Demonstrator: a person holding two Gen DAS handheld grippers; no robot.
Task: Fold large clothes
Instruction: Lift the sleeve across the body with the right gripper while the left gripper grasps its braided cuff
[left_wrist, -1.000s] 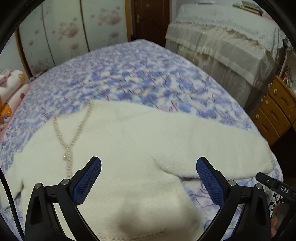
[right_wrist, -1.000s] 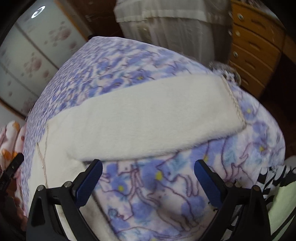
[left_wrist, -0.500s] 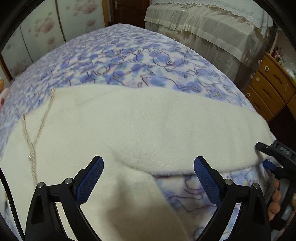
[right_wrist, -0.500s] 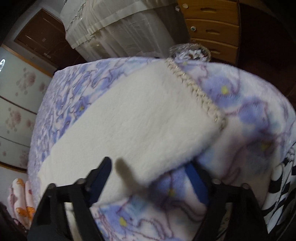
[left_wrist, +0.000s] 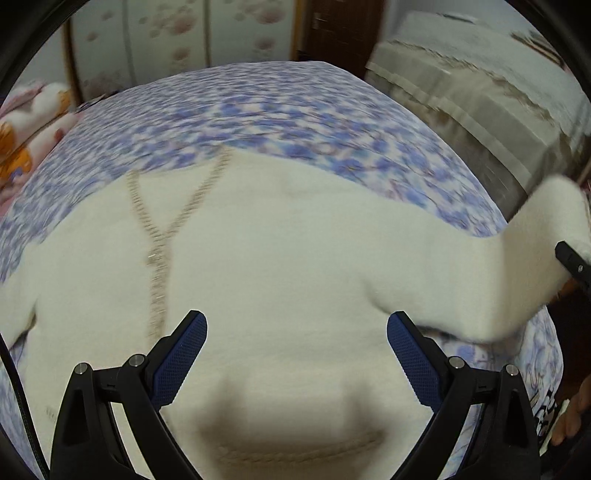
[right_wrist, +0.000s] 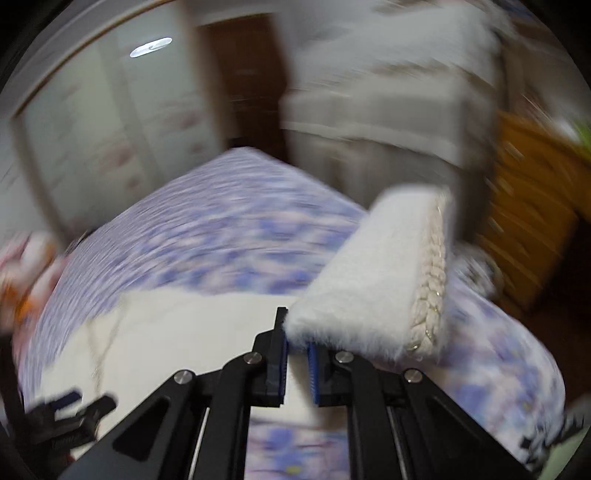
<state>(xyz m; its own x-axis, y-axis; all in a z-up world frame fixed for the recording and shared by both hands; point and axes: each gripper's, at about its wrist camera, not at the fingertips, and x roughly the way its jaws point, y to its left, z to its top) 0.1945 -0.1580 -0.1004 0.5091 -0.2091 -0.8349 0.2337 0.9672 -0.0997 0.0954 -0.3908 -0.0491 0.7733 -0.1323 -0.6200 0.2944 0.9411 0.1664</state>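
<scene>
A cream fleece garment (left_wrist: 277, 240) with a braided V-neck trim (left_wrist: 159, 236) lies flat on the blue floral bedspread (left_wrist: 295, 110). My left gripper (left_wrist: 295, 321) hovers open over its lower body, nothing between the fingers. In the right wrist view the right gripper (right_wrist: 297, 339) has its jaws closing, and the pads pinch the fluffy edge of the sleeve (right_wrist: 373, 266) near its braided cuff (right_wrist: 432, 273). The sleeve end (left_wrist: 517, 258) hangs lifted off the bed at the right. The view is motion-blurred.
A second bed under a cream cover (left_wrist: 480, 92) stands beyond the right side. A wooden chest of drawers (right_wrist: 528, 221) is at the far right. Floral wardrobe doors (left_wrist: 166, 37) and a dark door (left_wrist: 332, 33) are behind. Pink bedding (left_wrist: 22, 122) lies at the left.
The right gripper went from wide open to closed on the sleeve end and raised it off the bedspread. The left gripper swung back over the garment's body and stayed open.
</scene>
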